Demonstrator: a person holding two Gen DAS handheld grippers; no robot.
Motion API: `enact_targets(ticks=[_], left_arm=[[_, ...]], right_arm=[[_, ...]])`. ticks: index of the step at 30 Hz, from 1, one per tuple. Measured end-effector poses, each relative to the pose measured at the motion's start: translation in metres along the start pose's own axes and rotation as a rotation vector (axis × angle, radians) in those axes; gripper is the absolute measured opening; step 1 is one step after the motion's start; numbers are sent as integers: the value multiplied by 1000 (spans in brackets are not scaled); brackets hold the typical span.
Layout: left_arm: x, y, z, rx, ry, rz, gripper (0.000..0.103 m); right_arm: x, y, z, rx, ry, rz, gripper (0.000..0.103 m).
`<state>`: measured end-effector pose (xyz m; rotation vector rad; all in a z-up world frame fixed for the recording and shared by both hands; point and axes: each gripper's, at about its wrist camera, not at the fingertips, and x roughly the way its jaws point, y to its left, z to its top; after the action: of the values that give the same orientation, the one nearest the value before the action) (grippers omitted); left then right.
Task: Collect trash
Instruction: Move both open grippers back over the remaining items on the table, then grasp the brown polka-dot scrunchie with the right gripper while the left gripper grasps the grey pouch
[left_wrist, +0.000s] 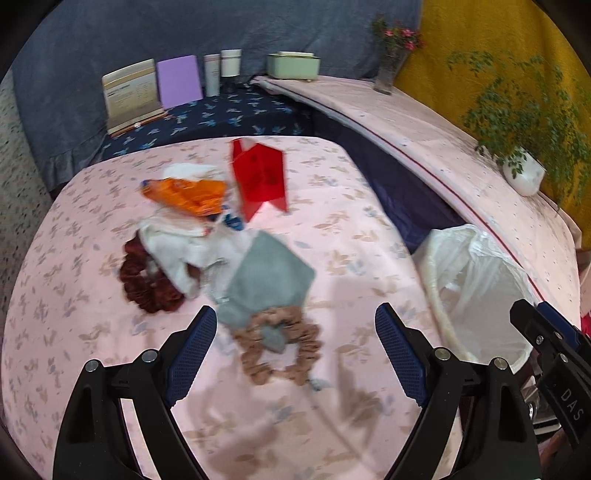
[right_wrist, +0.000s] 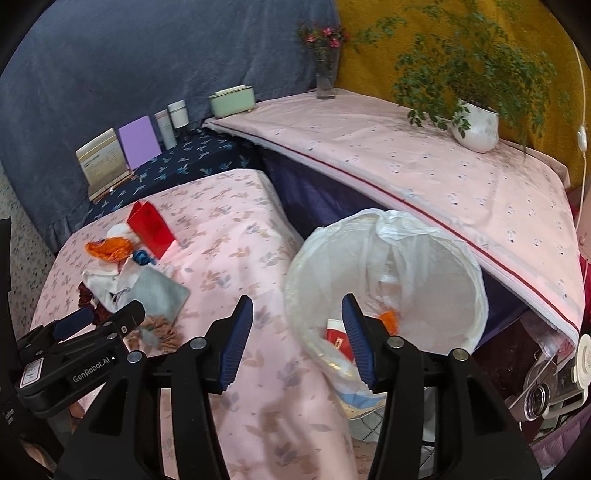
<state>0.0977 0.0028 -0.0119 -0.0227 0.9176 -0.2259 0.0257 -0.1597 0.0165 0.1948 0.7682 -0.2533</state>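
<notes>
Left wrist view is showing the left gripper (left_wrist: 295, 354) hovering with jaws wide and empty over the pink table (left_wrist: 74, 295), just above a tan scrunchie (left_wrist: 280, 347) and a grey cloth (left_wrist: 269, 280). The orange wrapper (left_wrist: 184, 192) and crumpled white paper (left_wrist: 184, 251) are lying further back beside a red card (left_wrist: 260, 177). The right gripper (right_wrist: 297, 339) is hanging wide and empty over the lined bin (right_wrist: 461, 266), which is already holding some scraps. Judging by this, another pickup is coming; the next move probably calls for reaching past the scrunchie to the wrapper.

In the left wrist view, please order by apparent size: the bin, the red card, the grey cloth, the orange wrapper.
1. bin, nearer the camera
2. grey cloth
3. red card
4. orange wrapper

The last two look similar, so their order is unsure.
</notes>
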Motion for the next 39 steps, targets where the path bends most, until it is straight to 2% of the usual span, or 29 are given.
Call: enact_targets(ticks=[11,17,29,39], left_arm=[[-5,89,-21,-122,19,126,83],[-5,121,-31,-170,34,161,83],[2,138,-33,-178,49,171,83],[11,142,-31,-171,69,169,83]], right_arm=[[17,61,-23,-82,74,95,48],[31,92,-35,-121,123,153,48],[57,149,-58,-215,193,235,45],[84,171,-68,-253,249,247,27]])
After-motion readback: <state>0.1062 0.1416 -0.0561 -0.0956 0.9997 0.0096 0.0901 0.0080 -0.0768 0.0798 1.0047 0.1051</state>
